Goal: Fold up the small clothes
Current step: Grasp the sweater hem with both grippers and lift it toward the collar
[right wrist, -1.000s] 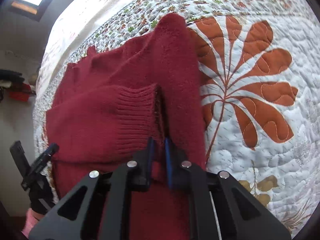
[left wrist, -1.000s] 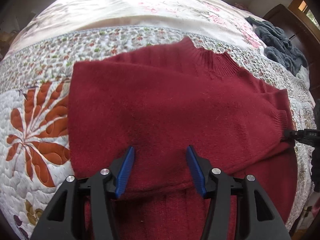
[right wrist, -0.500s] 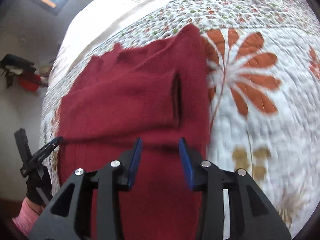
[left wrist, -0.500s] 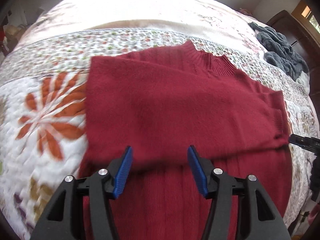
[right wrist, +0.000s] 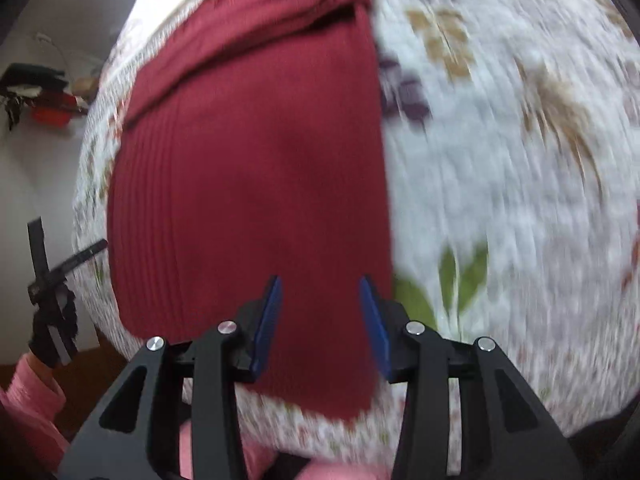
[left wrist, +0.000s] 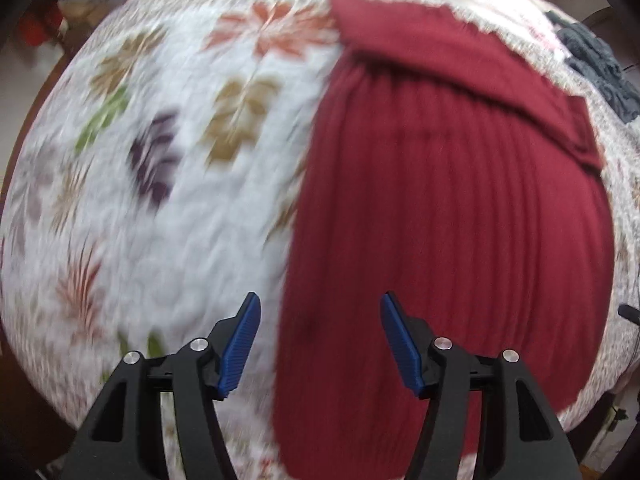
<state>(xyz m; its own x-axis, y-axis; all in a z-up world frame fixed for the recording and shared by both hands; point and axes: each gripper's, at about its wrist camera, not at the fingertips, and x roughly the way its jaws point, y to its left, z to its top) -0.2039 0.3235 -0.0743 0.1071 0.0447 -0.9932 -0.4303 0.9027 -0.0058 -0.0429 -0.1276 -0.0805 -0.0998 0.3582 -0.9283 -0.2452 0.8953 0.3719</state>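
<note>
A dark red ribbed sweater (left wrist: 460, 208) lies flat on the floral quilt (left wrist: 168, 208), its sleeves folded across the upper part. My left gripper (left wrist: 320, 338) is open over the sweater's near left edge, holding nothing. In the right wrist view the same sweater (right wrist: 248, 184) fills the left half, and my right gripper (right wrist: 320, 320) is open above its near right edge, holding nothing. Both views are blurred by motion. The left gripper (right wrist: 60, 268) shows at the left edge of the right wrist view, held by a gloved hand (right wrist: 52, 320).
A dark grey garment (left wrist: 592, 64) lies on the bed at the far right. The quilt (right wrist: 520, 200) stretches right of the sweater. A pink sleeve (right wrist: 28, 400) is at the lower left. Red and black items (right wrist: 44, 100) sit by the wall.
The right gripper let go of the folded sleeve and opened. Both grippers pulled back toward the sweater's bottom hem; the left one shifted to its left edge, the right one to its right edge.
</note>
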